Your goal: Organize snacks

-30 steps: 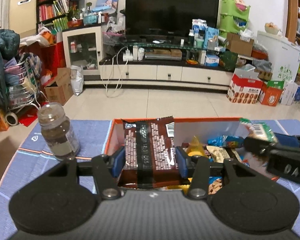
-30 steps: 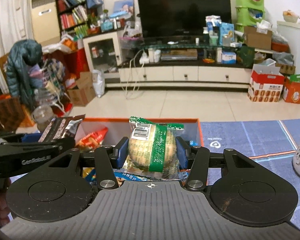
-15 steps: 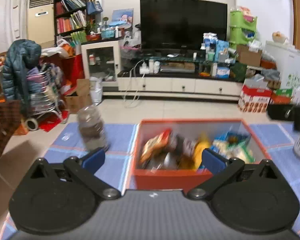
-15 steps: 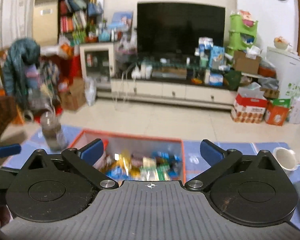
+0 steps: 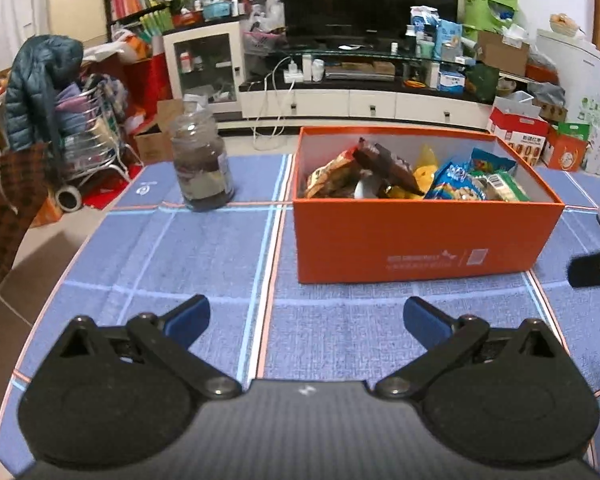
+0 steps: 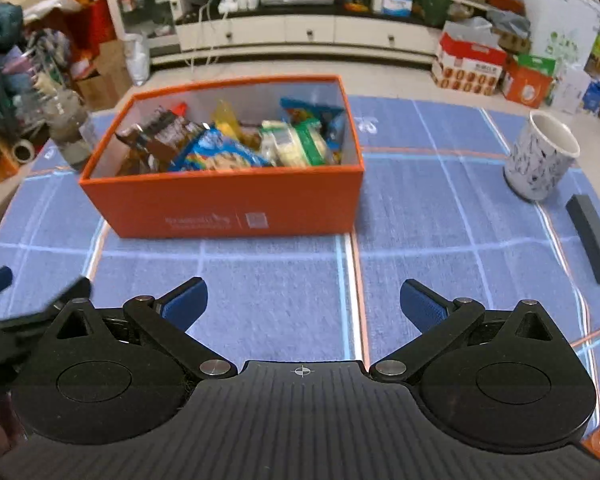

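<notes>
An orange box (image 5: 420,240) (image 6: 228,204) stands on the blue checked tablecloth, holding several snack packets. A brown chocolate pack (image 5: 388,162) (image 6: 160,136) leans at its left side. A green-banded pastry packet (image 5: 500,186) (image 6: 296,144) lies toward its right. My left gripper (image 5: 306,318) is open and empty, hovering over the cloth in front of the box. My right gripper (image 6: 303,302) is also open and empty, back from the box's front wall.
A glass jar (image 5: 200,168) (image 6: 70,132) stands left of the box. A patterned white cup (image 6: 540,156) and a dark flat bar (image 6: 590,238) sit at the right. The cloth-covered table (image 5: 180,264) curves away at left; a cluttered room lies beyond.
Both grippers let go of their packets, the chocolate pack and the green pastry, into the box and opened wide. Both then drew back from the box toward the table's near side.
</notes>
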### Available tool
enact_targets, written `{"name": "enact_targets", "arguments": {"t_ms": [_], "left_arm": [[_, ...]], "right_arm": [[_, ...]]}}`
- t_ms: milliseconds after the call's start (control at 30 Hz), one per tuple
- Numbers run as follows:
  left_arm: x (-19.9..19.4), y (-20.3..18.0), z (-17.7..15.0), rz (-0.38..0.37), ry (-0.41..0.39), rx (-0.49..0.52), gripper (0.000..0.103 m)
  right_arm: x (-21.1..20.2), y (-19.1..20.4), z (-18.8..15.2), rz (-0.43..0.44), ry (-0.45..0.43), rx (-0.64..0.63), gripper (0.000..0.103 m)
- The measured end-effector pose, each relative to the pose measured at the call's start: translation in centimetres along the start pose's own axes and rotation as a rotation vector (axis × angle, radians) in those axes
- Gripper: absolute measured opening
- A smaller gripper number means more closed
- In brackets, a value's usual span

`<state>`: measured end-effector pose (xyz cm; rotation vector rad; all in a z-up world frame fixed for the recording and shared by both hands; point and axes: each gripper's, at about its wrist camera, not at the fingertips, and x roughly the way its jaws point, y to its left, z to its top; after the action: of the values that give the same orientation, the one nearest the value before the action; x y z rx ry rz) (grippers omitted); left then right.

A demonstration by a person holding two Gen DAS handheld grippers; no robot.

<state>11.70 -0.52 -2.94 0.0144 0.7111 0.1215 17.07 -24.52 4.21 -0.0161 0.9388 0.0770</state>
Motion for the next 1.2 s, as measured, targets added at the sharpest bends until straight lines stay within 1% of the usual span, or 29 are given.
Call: {"name": "enact_targets", "arguments": {"t_ms": [100, 167, 267, 333, 400, 467, 667, 967, 1133, 1200], "left_arm": [[-0.1, -0.1, 0.6, 0.027, -0.028, 0.011, 0.102], [0.1, -0.4, 0.9, 0.040, -0.029, 0.011, 0.102], [0.5, -0.7, 1.0, 0.034, -0.007, -0.001, 0.102], [0.8, -1.0, 0.7, 0.032, 0.001, 0.005, 0.102], [0.9, -1.2, 0.4, 0.030, 0.007, 0.013, 0.102], [1.1, -1.3, 0.2, 0.028, 0.015, 0.012, 0.102], [2.5, -1.8, 0.1, 0.035, 0.056, -0.011, 0.102], [2.5, -2.9, 0.2, 0.071, 0.046, 0.012, 0.102], [2.5, -2.9, 0.1, 0.050, 0.066, -0.001, 0.102], [2.5, -3.0, 0.0, 0.031, 0.074, 0.000, 0.102]], "right_arm": [[-0.2, 1.2, 0.1, 0.003, -0.027, -0.023, 0.096], [0.0, 2.2, -0.2, -0.028, -0.034, -0.067, 0.096], [0.5, 3.4, -0.1, -0.076, -0.033, -0.132, 0.096], [0.6, 3.3, -0.1, -0.061, -0.043, -0.122, 0.096], [0.9, 2.7, -0.4, -0.017, -0.060, -0.080, 0.096], [1.4, 2.4, -0.5, 0.000, -0.053, -0.058, 0.096], [2.2, 2.0, -0.3, -0.009, -0.041, -0.072, 0.096], [2.4, 1.5, -0.3, -0.029, -0.038, -0.065, 0.096], [2.4, 1.8, -0.4, -0.029, -0.040, -0.071, 0.096], [2.4, 1.8, -0.3, -0.030, -0.040, -0.072, 0.096]]}}
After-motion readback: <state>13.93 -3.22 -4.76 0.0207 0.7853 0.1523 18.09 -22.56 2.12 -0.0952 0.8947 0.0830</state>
